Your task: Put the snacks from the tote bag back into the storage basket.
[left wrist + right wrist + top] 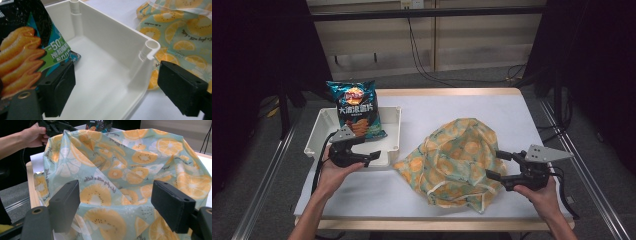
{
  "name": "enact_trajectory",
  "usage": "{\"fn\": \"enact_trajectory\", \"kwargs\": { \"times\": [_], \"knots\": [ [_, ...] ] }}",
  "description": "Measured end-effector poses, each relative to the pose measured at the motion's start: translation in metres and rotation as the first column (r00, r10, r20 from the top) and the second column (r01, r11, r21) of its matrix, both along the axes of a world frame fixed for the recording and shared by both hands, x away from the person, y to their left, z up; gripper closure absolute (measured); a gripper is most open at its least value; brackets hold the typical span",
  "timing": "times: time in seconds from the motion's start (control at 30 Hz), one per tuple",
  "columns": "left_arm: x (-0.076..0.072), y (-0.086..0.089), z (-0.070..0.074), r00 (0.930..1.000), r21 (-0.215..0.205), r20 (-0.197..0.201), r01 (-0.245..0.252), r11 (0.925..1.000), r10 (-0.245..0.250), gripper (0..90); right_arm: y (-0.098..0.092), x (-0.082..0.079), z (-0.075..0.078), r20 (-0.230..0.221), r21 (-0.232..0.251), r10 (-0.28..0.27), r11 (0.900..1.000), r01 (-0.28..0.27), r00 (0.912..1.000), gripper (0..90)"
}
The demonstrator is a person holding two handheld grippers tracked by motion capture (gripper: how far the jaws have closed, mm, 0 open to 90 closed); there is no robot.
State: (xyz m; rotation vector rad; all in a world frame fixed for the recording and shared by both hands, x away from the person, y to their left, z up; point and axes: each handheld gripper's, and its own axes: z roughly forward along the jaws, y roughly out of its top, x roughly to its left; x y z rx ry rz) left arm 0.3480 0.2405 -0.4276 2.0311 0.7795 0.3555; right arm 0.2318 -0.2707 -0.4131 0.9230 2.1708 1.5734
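A dark teal chip bag (354, 107) stands upright at the far end of a white plastic bin (393, 125) on the table's left. My left gripper (369, 148) is open at the bin's near right corner. In the left gripper view its jaws (115, 82) stand wide apart on either side of the bin's corner post (152, 46), with the chip bag (22, 50) beside the left jaw and no pad pressing on anything. A crumpled cloth bag printed with orange slices (457, 150) lies mid-table. My right gripper (496, 164) is open at its right edge, facing the cloth (120, 170).
The white tabletop (512, 115) has a wooden edge along the far and near sides. Dark curtains and a metal frame flank the table. In the right gripper view the person's other hand (32, 136) holds the left gripper (53, 126) beyond the cloth.
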Motion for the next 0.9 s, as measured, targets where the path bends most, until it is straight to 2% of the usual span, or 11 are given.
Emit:
{"fn": "enact_trajectory", "kwargs": {
  "times": [0.13,0.2,0.3,0.33,0.4,0.53,0.63,0.7,0.77,0.8,0.9],
  "knots": [
    [-0.013,0.002,0.001,0.9996,-0.023,0.006,-0.028,0.9993,0.028,11.6,-0.001,-0.001,0.001,0.002,-0.001,-0.007,1.000,0.007,1.0000,22.4],
    [-0.017,0.002,0.002,0.9995,-0.017,0.014,-0.029,0.9994,0.030,10.4,-0.002,-0.001,0.001,0.004,-0.004,-0.009,1.000,0.009,1.0000,22.1],
    [-0.035,0.003,0.005,0.9994,-0.023,0.024,-0.023,0.9995,0.024,10.1,-0.002,-0.006,0.001,0.002,-0.031,-0.026,0.999,0.026,0.9997,21.6],
    [-0.035,0.003,0.005,0.9994,-0.023,0.024,-0.023,0.9995,0.024,10.0,-0.002,-0.007,0.000,0.002,-0.037,-0.025,0.999,0.025,0.9997,21.6],
    [-0.046,0.003,0.003,0.9988,-0.029,0.032,-0.035,0.9990,0.036,10.1,-0.003,-0.009,0.000,0.001,-0.035,-0.025,0.999,0.025,0.9997,21.6],
    [-0.071,0.005,-0.003,0.9973,-0.061,0.055,-0.045,0.9971,0.048,10.9,-0.015,-0.019,-0.005,-0.015,-0.042,-0.071,0.997,0.070,0.9974,21.5],
    [-0.078,0.005,-0.006,0.9972,-0.063,0.052,-0.050,0.9968,0.053,10.9,-0.020,-0.022,-0.007,-0.019,-0.046,-0.084,0.995,0.083,0.9962,21.3],
    [-0.086,0.007,-0.008,0.9964,-0.088,0.054,-0.060,0.9943,0.065,10.9,-0.024,-0.027,-0.010,-0.024,-0.045,-0.105,0.994,0.103,0.9942,20.6],
    [-0.094,0.008,-0.010,0.9934,-0.121,0.050,-0.097,0.9880,0.104,10.9,-0.029,-0.031,-0.014,-0.026,-0.030,-0.126,0.992,0.125,0.9918,20.4],
    [-0.100,0.009,-0.012,0.9916,-0.097,0.083,-0.091,0.9912,0.099,10.8,-0.033,-0.033,-0.018,-0.025,-0.028,-0.151,0.988,0.150,0.9883,19.2],
    [-0.101,0.012,-0.015,0.9924,-0.099,0.080,-0.086,0.9914,0.094,10.8,-0.035,-0.034,-0.022,-0.033,-0.030,-0.169,0.985,0.168,0.9851,17.6]
  ]
}}
